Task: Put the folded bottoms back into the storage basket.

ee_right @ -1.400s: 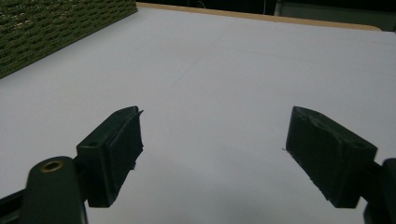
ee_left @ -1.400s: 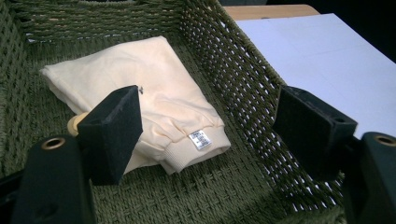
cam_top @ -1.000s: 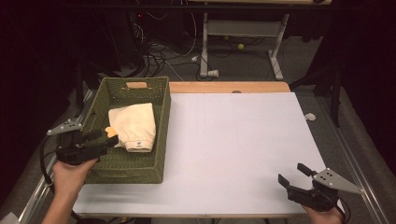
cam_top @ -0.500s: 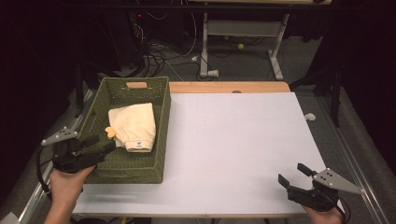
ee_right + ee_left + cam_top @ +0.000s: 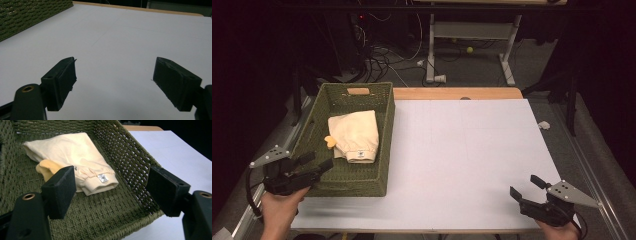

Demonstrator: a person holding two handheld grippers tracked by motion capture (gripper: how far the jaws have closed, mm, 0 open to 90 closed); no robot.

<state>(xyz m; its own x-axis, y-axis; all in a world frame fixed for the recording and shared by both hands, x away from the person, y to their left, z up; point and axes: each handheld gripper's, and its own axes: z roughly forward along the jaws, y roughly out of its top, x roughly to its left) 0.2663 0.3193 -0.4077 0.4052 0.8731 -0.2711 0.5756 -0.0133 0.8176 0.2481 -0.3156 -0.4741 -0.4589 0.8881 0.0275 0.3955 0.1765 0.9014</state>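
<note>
We held left gripper (image 5: 314, 163) at basket (image 5: 384, 145) near corner, fingers (image 5: 60, 191) wide open, empty. Cloth (image 5: 354, 134) lay inside basket. Right gripper (image 5: 526, 187) over table (image 5: 472, 150), fingers wide open, empty.

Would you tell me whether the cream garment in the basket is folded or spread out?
Folded: the cream garment lies as a compact bundle on the basket floor.

Left black two-jaw gripper (image 5: 314, 164) held in left hand (image 5: 279, 207) at the white table's near left corner, jaws spread wide, nothing between them, pointing right and slightly away. Right black two-jaw gripper (image 5: 526, 188) in right hand (image 5: 557, 231) at near right corner, jaws wide apart, empty, pointing left, low over the table.
</note>
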